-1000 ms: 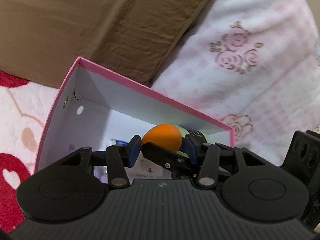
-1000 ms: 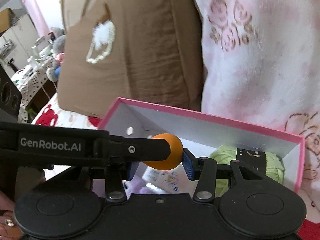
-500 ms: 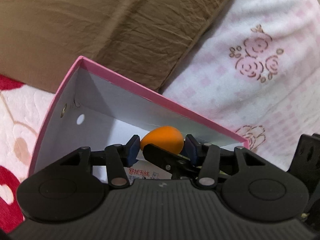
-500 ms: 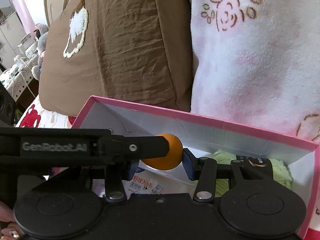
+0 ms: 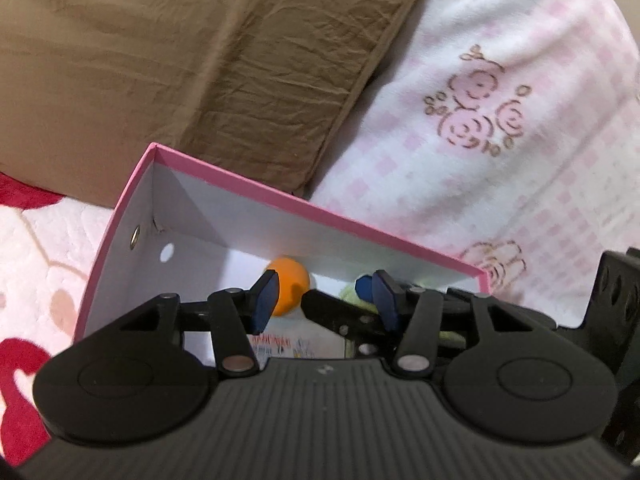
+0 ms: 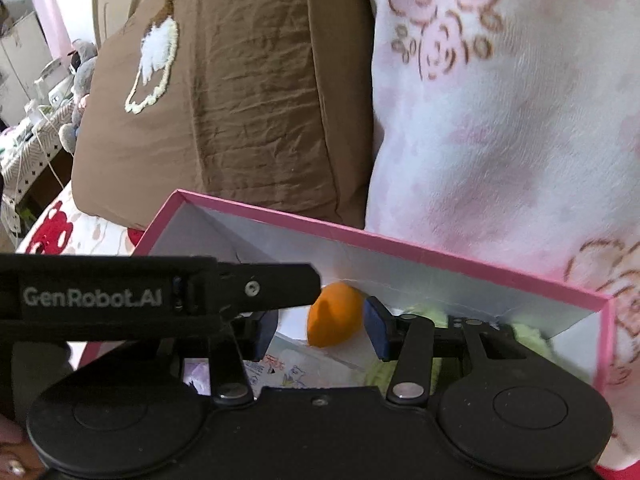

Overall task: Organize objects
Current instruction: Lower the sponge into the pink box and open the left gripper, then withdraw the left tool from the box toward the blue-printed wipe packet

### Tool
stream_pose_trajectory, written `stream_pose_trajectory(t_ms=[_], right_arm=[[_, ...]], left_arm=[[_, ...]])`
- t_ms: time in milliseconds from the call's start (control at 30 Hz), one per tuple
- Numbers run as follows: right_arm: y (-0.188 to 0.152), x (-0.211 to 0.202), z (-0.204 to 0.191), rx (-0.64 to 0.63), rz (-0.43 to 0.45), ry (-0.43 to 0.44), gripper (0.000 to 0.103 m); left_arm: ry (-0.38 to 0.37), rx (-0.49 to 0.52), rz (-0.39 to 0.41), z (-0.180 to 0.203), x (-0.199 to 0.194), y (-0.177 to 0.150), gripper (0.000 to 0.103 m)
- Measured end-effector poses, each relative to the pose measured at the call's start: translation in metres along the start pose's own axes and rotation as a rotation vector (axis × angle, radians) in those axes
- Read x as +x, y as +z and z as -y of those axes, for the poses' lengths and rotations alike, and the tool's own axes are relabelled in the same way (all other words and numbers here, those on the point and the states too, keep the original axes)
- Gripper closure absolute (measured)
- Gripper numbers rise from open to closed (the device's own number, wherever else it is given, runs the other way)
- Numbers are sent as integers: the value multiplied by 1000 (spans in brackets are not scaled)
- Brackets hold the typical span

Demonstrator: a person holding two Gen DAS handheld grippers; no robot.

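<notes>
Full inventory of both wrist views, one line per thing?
box: 1, pink outside and white inside, on the bed cover
ball: 1, orange, in the box near its far wall
yarn: 1, light green, right end of the box
printed packet: 1, white, on the box floor
pillow: 1, brown, behind the box
blanket: 1, white and pink, right of the pillow
bed cover: 1, white and red, under the box
plush toy: 1, grey, far left background
left gripper: 1, black, blue pads, open over the box
right gripper: 1, black, blue pads, open, ball between the pads
</notes>
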State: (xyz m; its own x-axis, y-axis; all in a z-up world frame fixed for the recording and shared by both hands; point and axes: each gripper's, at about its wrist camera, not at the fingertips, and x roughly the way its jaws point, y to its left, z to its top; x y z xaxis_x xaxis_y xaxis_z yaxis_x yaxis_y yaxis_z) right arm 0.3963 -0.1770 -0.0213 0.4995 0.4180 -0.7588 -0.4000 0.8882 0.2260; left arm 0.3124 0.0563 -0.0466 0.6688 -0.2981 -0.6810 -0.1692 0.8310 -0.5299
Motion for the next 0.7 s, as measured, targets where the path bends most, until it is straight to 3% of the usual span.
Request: stream_pose_trajectory(t_ms=[267,533,700], right_arm=[[-13,-37,-9,-55,18,27,50],[-28,-85,-27,-122,48,39,50],[-42,-124,-37,-152,100,55,39]], left_arm=[[65,88,-4,17,-35,-10,54],[64,132,45,20,-88,-27,52],[105,181,39,27,-114,-38,51]])
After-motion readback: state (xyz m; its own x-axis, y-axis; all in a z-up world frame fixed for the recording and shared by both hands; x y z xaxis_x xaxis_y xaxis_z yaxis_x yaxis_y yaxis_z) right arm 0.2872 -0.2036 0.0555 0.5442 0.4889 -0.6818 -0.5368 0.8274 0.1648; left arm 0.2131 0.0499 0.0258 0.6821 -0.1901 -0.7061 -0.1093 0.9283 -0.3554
